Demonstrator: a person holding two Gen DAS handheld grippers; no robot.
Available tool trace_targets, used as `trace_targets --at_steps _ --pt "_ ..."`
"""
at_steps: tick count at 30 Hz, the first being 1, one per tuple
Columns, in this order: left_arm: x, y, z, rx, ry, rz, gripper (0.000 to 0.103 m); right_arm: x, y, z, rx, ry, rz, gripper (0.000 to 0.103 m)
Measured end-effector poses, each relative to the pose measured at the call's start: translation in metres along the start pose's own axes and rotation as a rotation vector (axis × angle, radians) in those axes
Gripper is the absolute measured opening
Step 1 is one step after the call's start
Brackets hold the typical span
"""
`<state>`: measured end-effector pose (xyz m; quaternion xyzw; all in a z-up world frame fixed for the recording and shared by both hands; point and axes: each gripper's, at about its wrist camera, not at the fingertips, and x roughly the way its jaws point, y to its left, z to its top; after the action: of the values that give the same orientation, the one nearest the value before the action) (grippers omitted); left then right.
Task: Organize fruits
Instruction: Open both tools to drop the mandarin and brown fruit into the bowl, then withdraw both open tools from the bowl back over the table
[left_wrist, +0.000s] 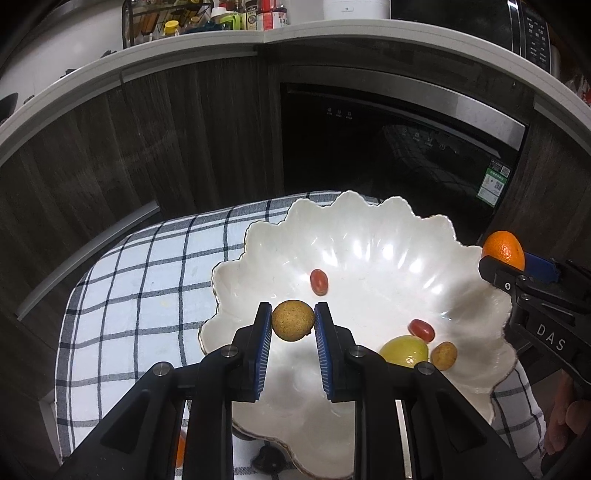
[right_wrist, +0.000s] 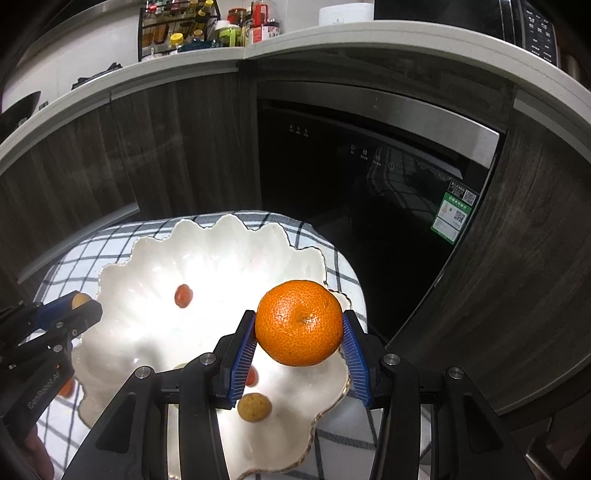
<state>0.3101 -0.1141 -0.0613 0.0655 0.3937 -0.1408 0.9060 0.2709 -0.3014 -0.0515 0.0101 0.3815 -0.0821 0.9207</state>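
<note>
A white scalloped bowl (left_wrist: 369, 236) stands on a checked cloth (left_wrist: 147, 266). My left gripper (left_wrist: 293, 320) is shut on a small tan round fruit (left_wrist: 293, 320) above the bowl's left side. In the bowl lie two red cherry tomatoes (left_wrist: 318, 281) (left_wrist: 421, 329), a yellow-green fruit (left_wrist: 404, 350) and another tan fruit (left_wrist: 444, 355). My right gripper (right_wrist: 299, 323) is shut on an orange (right_wrist: 299, 323) above the bowl's right rim (right_wrist: 332, 291); it also shows in the left wrist view (left_wrist: 503, 253).
Dark wood cabinets (left_wrist: 184, 129) and a black built-in appliance (left_wrist: 388, 155) stand behind the cloth-covered surface. A white counter (left_wrist: 258, 33) above holds jars and bottles. An orange item (left_wrist: 180, 454) lies on the cloth by the bowl's near left.
</note>
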Motion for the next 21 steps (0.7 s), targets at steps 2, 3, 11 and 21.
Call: trace_targets --at_steps 2,3,11,21 --pt "0.004 0.0 0.0 -0.002 0.006 0.0 0.024 0.004 0.001 0.0 -0.002 0.01 0.002 0.047" --pt "0.005 0.0 0.0 -0.001 0.008 -0.001 0.024 0.006 0.002 0.001 -0.007 0.013 -0.001 0.047" --pt "0.014 0.0 -0.001 0.003 0.03 0.004 0.042 0.019 0.002 0.0 -0.007 0.053 -0.008 0.048" --pt "0.008 0.002 -0.002 -0.002 0.022 0.025 0.062 0.011 0.001 -0.002 0.01 0.008 -0.021 0.081"
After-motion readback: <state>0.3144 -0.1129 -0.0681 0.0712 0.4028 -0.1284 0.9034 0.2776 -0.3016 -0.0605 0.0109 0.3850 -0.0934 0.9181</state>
